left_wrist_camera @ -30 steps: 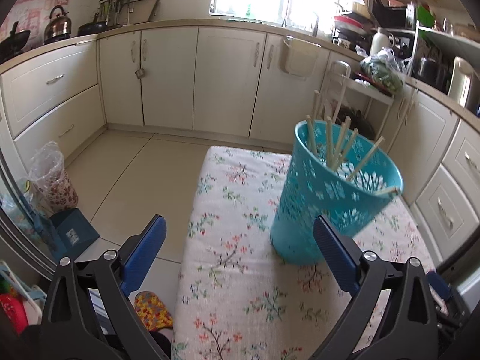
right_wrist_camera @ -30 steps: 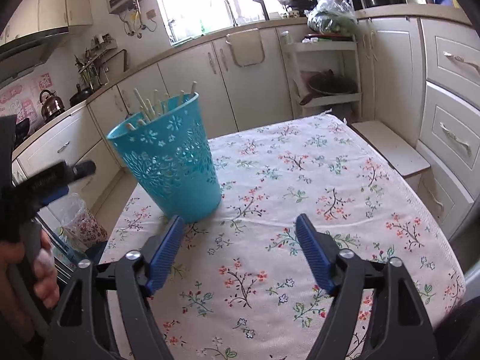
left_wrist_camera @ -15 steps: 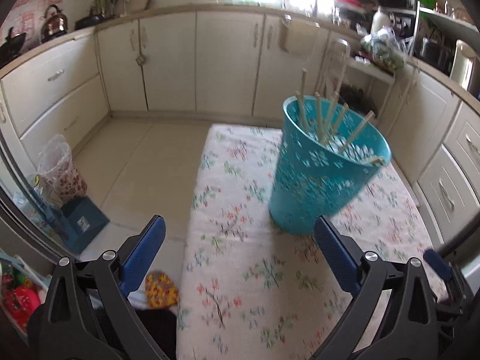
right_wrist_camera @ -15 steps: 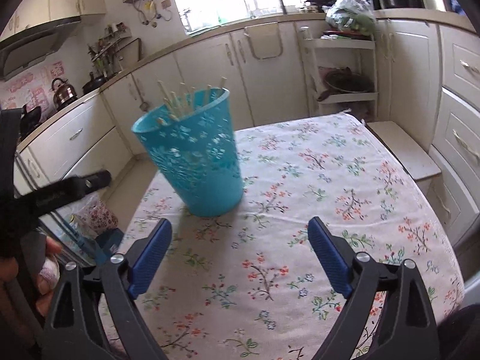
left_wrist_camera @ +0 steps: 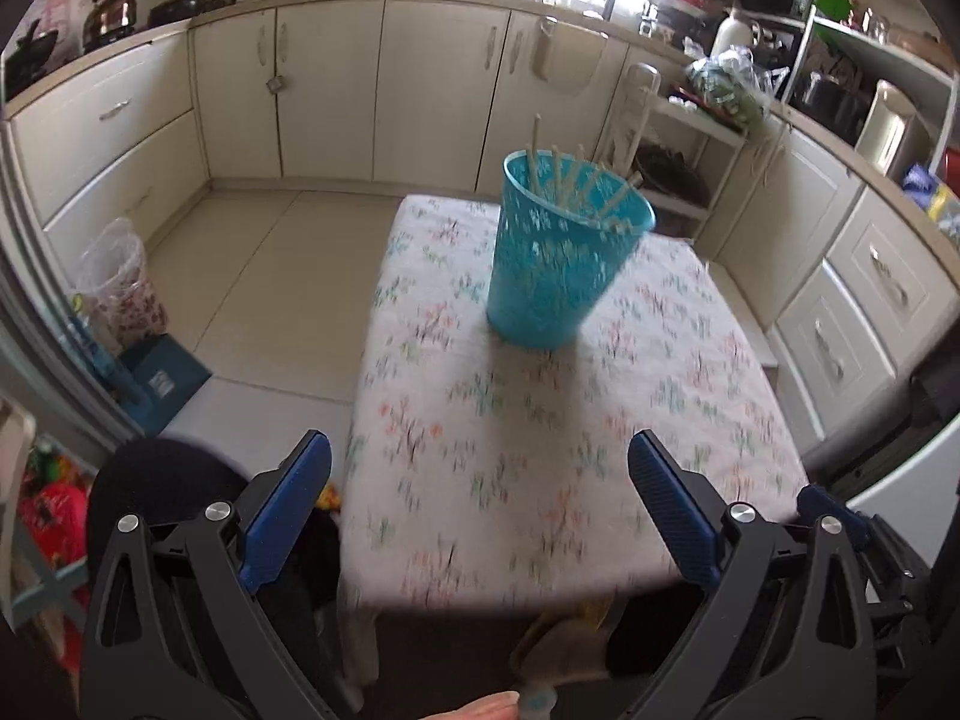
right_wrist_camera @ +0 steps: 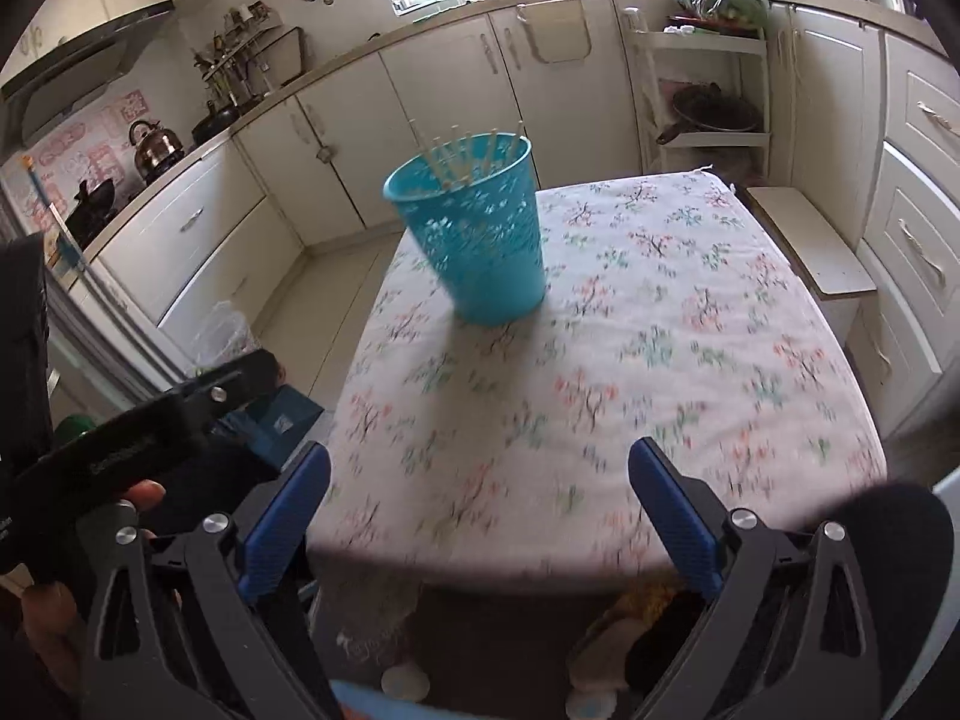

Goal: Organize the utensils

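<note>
My left gripper (left_wrist_camera: 479, 504) hangs over the near edge of the desk (left_wrist_camera: 540, 456), its blue jaws spread wide with nothing between them but the flowered cloth below. My right gripper (right_wrist_camera: 479, 507) is over the same near edge, and its jaws are opening, already about as wide as they go, with nothing between them either. The turquoise basket (left_wrist_camera: 555, 258) stands upright on the far half of the desk, toward its left side, well apart from both pairs of jaws. A bunch of pale chopsticks (left_wrist_camera: 567, 183) stands inside it, leaning against the rim with their tips poking above it. In the right wrist view my left hand (right_wrist_camera: 51, 612) shows at the left edge, wrapped round its black gripper handle.
</note>
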